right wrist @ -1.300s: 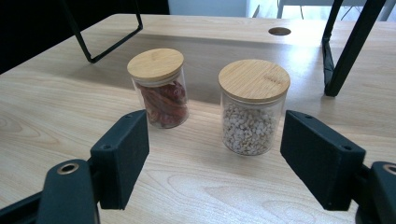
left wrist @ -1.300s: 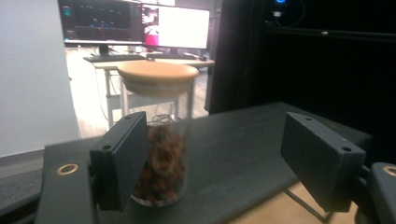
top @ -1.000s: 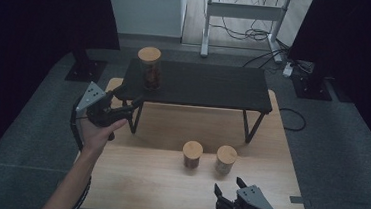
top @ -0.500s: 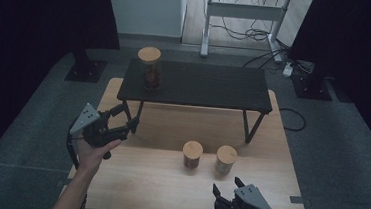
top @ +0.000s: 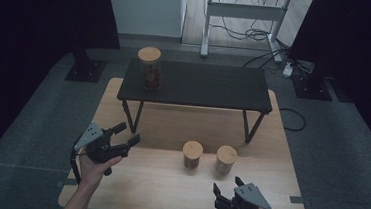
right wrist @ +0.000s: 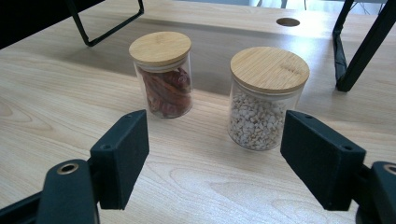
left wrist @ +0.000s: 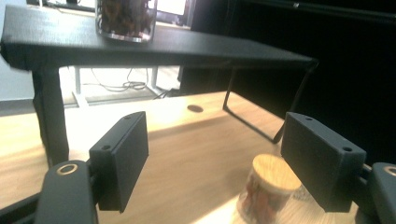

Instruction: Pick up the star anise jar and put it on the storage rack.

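The wooden worktop (top: 136, 130) carries a low black shelf (top: 210, 86) across its far half, and on the shelf's left end, near its far edge, stands one lidded jar (top: 149, 67) with dark contents. In front of the shelf, toward the near edge and a little right of centre, two smaller jars stand just beside each other but apart: the chilli jar (right wrist: 162, 74), filled with dried red pods, and the bean jar (right wrist: 267, 97), packed with pale grains or beans. Both look like clear glass with flat bamboo lids, so I judge them stiff, smooth-sided and breakable; the bean jar is probably the heavier, the chilli jar light. The lids may simply sit in place, so the glass wall below the lid is the safer place to pinch, squarely across the middle and without much squeeze. The right gripper (top: 231, 198), low at the near edge toward the right corner, has its jaws spread wide and empty; in the right gripper view both jars stand ahead of the gap, well clear of the pads, the bean jar closer to its right jaw. The left gripper (top: 120, 142) hangs over the left part of the worktop, jaws likewise wide apart and holding nothing, with the chilli jar low and off toward its right jaw.
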A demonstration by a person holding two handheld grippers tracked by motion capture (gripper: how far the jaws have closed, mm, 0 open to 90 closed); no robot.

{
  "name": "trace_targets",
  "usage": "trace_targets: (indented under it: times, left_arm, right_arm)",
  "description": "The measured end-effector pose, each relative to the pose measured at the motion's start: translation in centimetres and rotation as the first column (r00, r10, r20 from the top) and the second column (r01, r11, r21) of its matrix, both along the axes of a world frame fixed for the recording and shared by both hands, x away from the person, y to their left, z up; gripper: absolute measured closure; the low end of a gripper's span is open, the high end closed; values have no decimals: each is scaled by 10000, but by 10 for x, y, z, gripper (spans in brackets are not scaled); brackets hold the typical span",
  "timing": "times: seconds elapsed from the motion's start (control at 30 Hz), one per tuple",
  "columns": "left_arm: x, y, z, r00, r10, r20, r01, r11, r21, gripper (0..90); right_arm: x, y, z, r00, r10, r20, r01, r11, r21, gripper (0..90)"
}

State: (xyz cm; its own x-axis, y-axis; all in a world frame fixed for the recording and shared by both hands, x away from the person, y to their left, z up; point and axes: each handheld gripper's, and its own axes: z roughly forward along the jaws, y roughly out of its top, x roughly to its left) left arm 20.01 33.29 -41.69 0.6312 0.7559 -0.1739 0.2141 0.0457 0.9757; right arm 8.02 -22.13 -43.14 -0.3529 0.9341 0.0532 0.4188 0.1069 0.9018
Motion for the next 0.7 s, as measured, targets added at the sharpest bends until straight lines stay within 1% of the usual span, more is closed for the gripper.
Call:
trace_targets:
  times: [0.07, 0.13, 0.23, 0.3, 0.37, 0.47, 0.57, 0.7]
  left_arm:
    - [0, 1, -1, 10000, -31, -93, 31, 10000, 17, 234]
    - [0, 2, -1, 10000, -5, -94, 6, 9999, 115, 231]
    - [-1, 4, -2, 9998, 22, -181, -21, 10000, 72, 231]
    - [-2, 5, -4, 9996, 25, -283, -24, 10000, 45, 231]
    - [-2, 5, -5, 9992, 54, -388, -49, 9999, 114, 231]
    - [-2, 5, -7, 9984, 45, -564, -26, 9995, 330, 229]
    - [-2, 5, -10, 9973, 96, -734, -63, 9990, 448, 227]
    - [-1, 7, -12, 9954, 215, -932, -179, 9991, 394, 227]
  right_arm:
    - [0, 0, 0, 10000, -9, -9, 9, 10000, -22, 238]
    - [0, 0, 0, 10000, -23, -25, 23, 10000, -24, 238]
    - [0, 1, -1, 10000, -49, -29, 49, 10000, -76, 238]
    - [0, 1, -1, 10000, -78, -19, 78, 9999, -110, 238]
    - [-1, 1, -1, 9999, -102, -3, 102, 9998, -140, 238]
    - [-3, 3, -1, 9999, -117, 20, 117, 9997, -218, 238]
    - [-5, 4, -1, 9999, -157, 47, 158, 9994, -299, 237]
    - [-9, 4, -1, 9997, -218, 77, 221, 9992, -337, 238]
